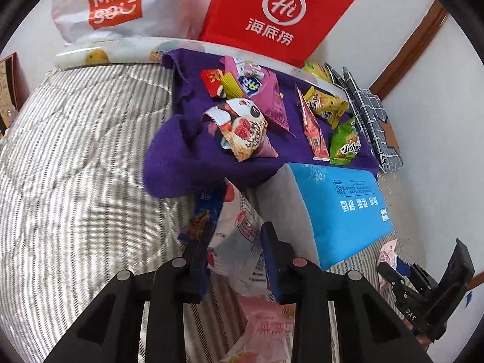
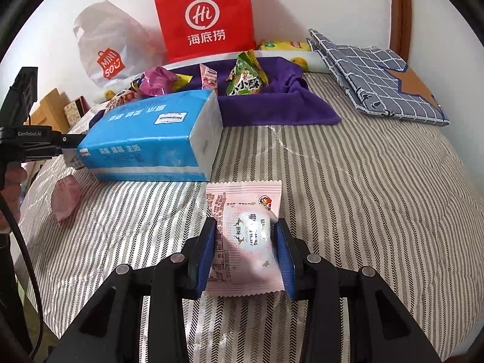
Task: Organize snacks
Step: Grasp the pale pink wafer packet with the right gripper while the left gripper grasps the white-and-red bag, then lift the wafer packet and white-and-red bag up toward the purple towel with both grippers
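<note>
Bedcover (image 2: 378, 196): grey-and-white stripes, herringbone weave.
Towel (image 1: 187, 166): solid purple.
Paper bag (image 2: 205, 15): red, white logo.
Plastic bag (image 1: 118, 3): white, orange-red print.
Tissue pack (image 2: 151, 139): bright blue, white ends.
Folded cloth (image 2: 375, 75): grey-blue, white grid.
Snack packet (image 2: 245, 236): pale pink.
Gripper pads (image 2: 286, 254): blue on black.

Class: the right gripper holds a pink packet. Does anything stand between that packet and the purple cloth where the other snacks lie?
Yes. The blue tissue pack lies on the striped bedcover between the pink packet and the purple cloth, toward the left; the right side looks open.
</note>
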Demonstrator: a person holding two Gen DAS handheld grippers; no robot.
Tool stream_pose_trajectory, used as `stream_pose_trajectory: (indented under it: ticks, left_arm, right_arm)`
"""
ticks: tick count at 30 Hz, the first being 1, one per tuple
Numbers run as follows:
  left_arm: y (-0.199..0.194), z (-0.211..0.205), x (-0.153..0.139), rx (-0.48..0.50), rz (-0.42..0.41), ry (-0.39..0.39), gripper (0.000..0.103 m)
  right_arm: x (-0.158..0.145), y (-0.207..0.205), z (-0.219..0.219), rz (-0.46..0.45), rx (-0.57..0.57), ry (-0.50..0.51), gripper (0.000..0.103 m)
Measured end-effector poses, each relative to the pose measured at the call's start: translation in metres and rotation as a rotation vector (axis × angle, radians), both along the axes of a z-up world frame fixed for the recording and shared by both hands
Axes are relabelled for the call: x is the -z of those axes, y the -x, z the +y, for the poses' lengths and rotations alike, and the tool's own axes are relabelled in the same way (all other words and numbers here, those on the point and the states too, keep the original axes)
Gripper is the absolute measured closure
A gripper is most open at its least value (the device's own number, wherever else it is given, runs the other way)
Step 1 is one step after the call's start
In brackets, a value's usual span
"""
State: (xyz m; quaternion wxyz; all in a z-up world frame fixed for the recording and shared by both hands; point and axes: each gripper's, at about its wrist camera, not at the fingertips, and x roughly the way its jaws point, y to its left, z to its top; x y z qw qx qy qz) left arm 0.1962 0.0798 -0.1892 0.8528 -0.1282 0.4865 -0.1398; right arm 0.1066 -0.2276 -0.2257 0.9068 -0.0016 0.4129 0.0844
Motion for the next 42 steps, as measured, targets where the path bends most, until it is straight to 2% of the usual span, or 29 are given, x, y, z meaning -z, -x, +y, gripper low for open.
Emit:
stream_pose_trajectory:
  ticks: [11, 21, 42]
  left_arm:
    - [0.007, 0.0, -0.008, 0.0, -0.024, 0.005, 0.081]
    - [0.037, 0.015, -0.021, -0.024, -0.066, 0.022, 0.084]
    - [0.093, 0.01, -0.056, -0.031, -0.155, 0.012, 0.086]
  right_arm:
    - [-0.007, -0.001, -0.005, -0.01, 0.04, -0.015, 0.065]
    - [-0.023, 0.009, -0.002, -0.04, 0.059, -0.013, 0.065]
    - [-0.067, 0.033, 0.008, -0.133, 0.055, -0.024, 0.065]
